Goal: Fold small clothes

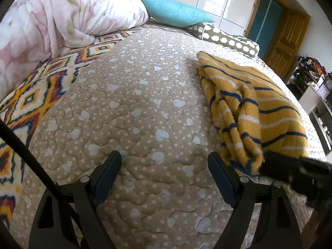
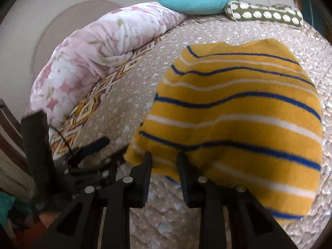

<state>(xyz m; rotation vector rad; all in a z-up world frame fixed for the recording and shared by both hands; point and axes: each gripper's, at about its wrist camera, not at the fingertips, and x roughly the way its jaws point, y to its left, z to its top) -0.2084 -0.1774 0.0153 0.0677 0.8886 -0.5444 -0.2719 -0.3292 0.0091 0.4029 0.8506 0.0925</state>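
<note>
Sweater: mustard knit sweater [image 2: 238, 112] with blue and white stripes, lying on the bed's quilted bedspread [image 1: 132, 112], partly bunched in the left-wrist view.
Right gripper [image 2: 164, 159]: jaws narrowed on the sweater's near edge, fabric pinched between them.
Left gripper [image 1: 165, 161]: jaws wide apart over bare bedspread, just beside the sweater, holding nothing.
Beyond: pink floral duvet [image 1: 51, 20], turquoise pillow [image 1: 176, 10], spotted bolster [image 1: 230, 39].
</note>
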